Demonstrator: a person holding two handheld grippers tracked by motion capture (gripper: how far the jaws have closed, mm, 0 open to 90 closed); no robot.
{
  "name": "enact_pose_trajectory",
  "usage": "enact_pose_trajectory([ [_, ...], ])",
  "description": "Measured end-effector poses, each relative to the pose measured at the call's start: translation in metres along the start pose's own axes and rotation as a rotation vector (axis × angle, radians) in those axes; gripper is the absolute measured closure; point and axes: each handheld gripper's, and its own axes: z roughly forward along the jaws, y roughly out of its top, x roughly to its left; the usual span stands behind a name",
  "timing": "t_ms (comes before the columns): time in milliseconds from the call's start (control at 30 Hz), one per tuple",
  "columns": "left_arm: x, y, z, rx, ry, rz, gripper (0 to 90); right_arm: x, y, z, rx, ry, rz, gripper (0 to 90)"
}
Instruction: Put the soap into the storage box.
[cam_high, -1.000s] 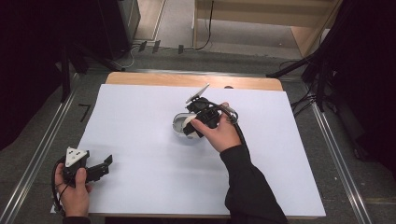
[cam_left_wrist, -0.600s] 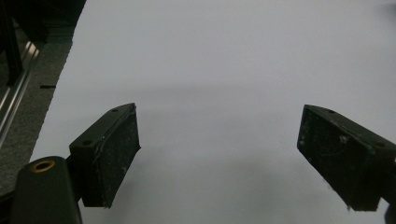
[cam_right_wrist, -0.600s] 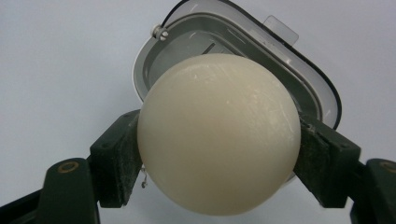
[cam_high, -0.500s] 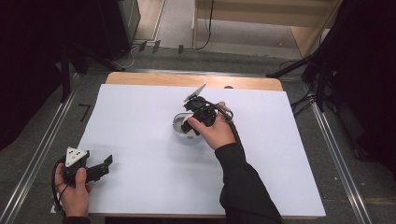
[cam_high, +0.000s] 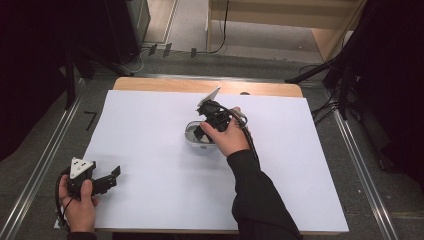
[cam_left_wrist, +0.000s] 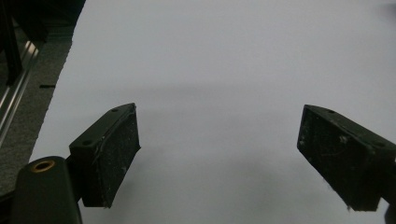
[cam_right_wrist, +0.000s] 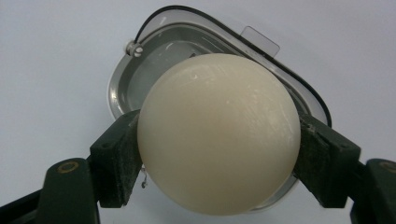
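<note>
Right gripper view shows the right claw (cam_right_wrist: 219, 154) clamped across the widest part of a cream egg (cam_right_wrist: 218, 133), holding it just above an oval steel dish (cam_right_wrist: 126, 88) with a clear rim on the white table (cam_right_wrist: 46, 56). Smooth, rounded and glossy, the egg looks light, rigid and likely slippery and fragile, so a gentle squeeze at its middle, as here, seems safest. High view places the left claw (cam_high: 107, 181) near the table's front left corner, jaws wide apart and holding nothing.

Cream egg (cam_right_wrist: 218, 133); clear grey dish (cam_right_wrist: 140, 79); black fingers (cam_right_wrist: 116, 156); white sheet (cam_high: 150, 130).
</note>
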Motion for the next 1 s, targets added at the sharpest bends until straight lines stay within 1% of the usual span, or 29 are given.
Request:
enact_pose_trajectory([
  [100, 0.000, 0.000, 0.000, 0.000, 0.000, -0.001, 14.0, 0.001, 0.001, 0.000, -0.002, -0.005, 0.014, 25.2],
  [167, 0.000, 0.000, 0.000, 0.000, -0.001, 0.000, 14.0, 0.002, 0.002, 0.002, 0.000, -0.017, 0.010, 25.1],
  [233, 0.000, 0.000, 0.000, -0.001, -0.001, -0.001, 14.0, 0.002, 0.003, 0.004, 0.009, -0.022, 0.018, 25.2],
  [333, 0.000, 0.000, 0.000, 0.000, -0.001, -0.001, 14.0, 0.001, 0.003, 0.007, 0.008, -0.027, 0.016, 25.2],
  [533, 0.000, 0.000, 0.000, -0.001, -0.001, -0.004, 13.9, 0.002, 0.005, 0.007, 0.002, -0.022, 0.040, 25.1],
  [733, 0.000, 0.000, 0.000, -0.001, 0.000, -0.004, 13.9, 0.000, 0.005, 0.009, 0.007, -0.028, 0.037, 25.1],
  [800, 0.000, 0.000, 0.000, 0.000, -0.002, -0.004, 13.9, 0.000, 0.004, 0.010, 0.013, -0.039, 0.032, 25.1],
  [900, 0.000, 0.000, 0.000, 0.000, -0.003, -0.004, 14.0, 0.000, 0.004, 0.011, 0.015, -0.032, 0.031, 25.1],
  [933, 0.000, 0.000, 0.000, 0.000, -0.002, -0.004, 14.0, 0.000, 0.004, 0.012, 0.010, -0.034, 0.023, 24.9],
  [1000, 0.000, 0.000, 0.000, 0.000, -0.003, -0.004, 13.9, 0.001, 0.005, 0.010, 0.003, -0.028, 0.031, 25.2],
])
